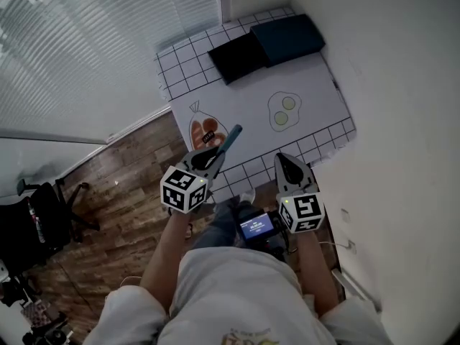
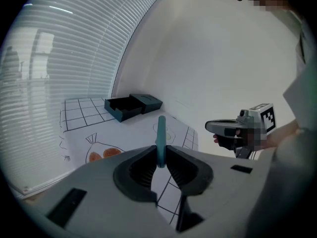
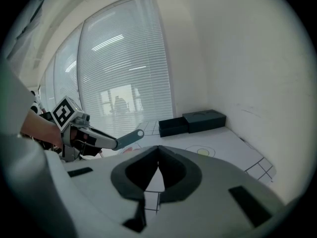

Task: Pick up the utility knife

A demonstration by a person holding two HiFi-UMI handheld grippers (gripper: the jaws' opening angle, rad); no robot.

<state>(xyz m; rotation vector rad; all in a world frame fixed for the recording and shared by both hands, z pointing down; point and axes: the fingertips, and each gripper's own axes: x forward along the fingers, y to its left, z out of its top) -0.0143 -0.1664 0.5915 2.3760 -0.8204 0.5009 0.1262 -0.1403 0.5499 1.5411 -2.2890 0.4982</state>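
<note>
**Knife in left gripper, long axis along the jaws**

The left gripper (image 2: 161, 158) is clamped on the teal utility knife (image 2: 161, 142). The knife's long axis follows the gripper's pointing line, and its free end projects past the jaw tips toward the table's (image 1: 327, 99) far edge. It hangs above the table's near-left corner and appears clear of the surface. The right gripper (image 3: 158, 168) has its jaws together and empty. It sits by the near edge, well apart from the knife.

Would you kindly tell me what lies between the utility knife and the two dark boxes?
Only bare white mat, seen in the head view, between the utility knife in the left gripper and the boxes.
</note>
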